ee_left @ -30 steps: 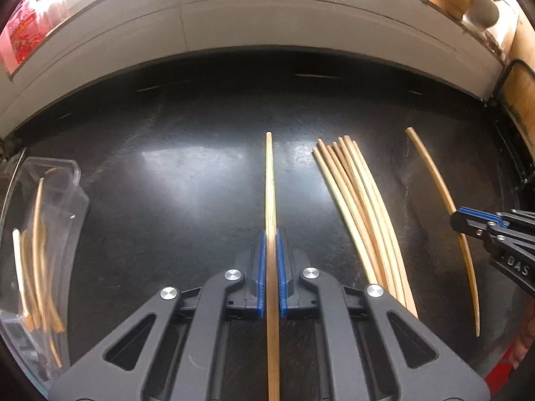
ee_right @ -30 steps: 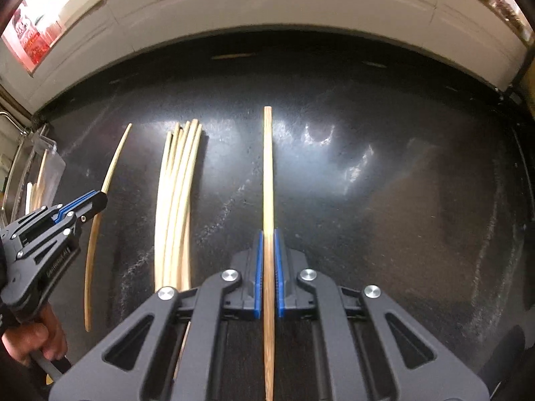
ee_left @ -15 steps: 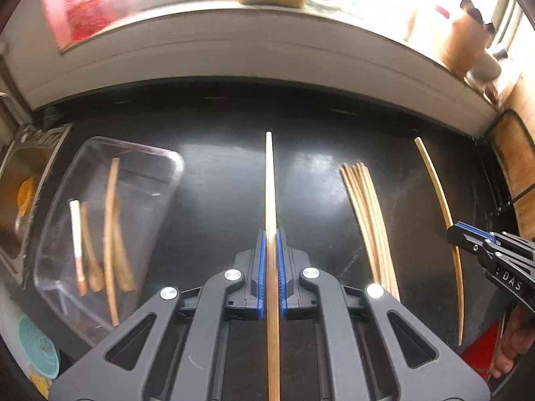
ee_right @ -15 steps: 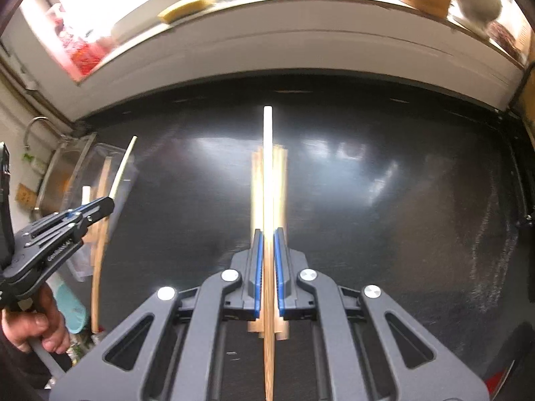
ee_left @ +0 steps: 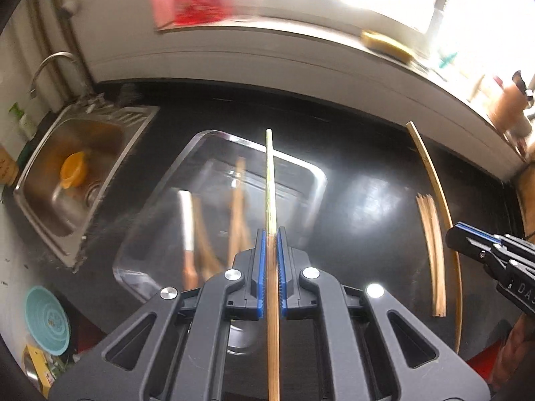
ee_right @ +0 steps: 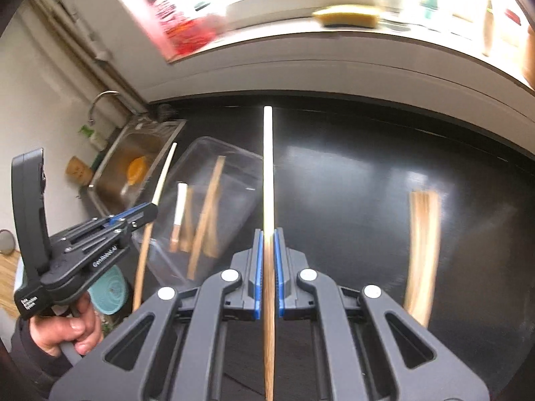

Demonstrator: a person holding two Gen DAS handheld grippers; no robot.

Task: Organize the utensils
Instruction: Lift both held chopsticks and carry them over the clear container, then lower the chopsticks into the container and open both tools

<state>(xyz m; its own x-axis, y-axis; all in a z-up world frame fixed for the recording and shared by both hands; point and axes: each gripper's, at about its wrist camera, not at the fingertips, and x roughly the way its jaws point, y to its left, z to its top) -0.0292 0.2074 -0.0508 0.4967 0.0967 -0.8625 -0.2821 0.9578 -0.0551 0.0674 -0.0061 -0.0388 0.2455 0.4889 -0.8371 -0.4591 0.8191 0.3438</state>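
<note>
Each gripper, left (ee_left: 271, 247) and right (ee_right: 268, 250), clamps one chopstick (ee_left: 270, 180) above the clear container (ee_left: 321, 180) on the table (ee_left: 367, 153). Lower each level inside the container walls before releasing.

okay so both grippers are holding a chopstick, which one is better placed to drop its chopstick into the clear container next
Left, probably. The left gripper holds its chopstick directly over the clear container. The right gripper and its chopstick sit beside the container, over the black countertop.
</note>
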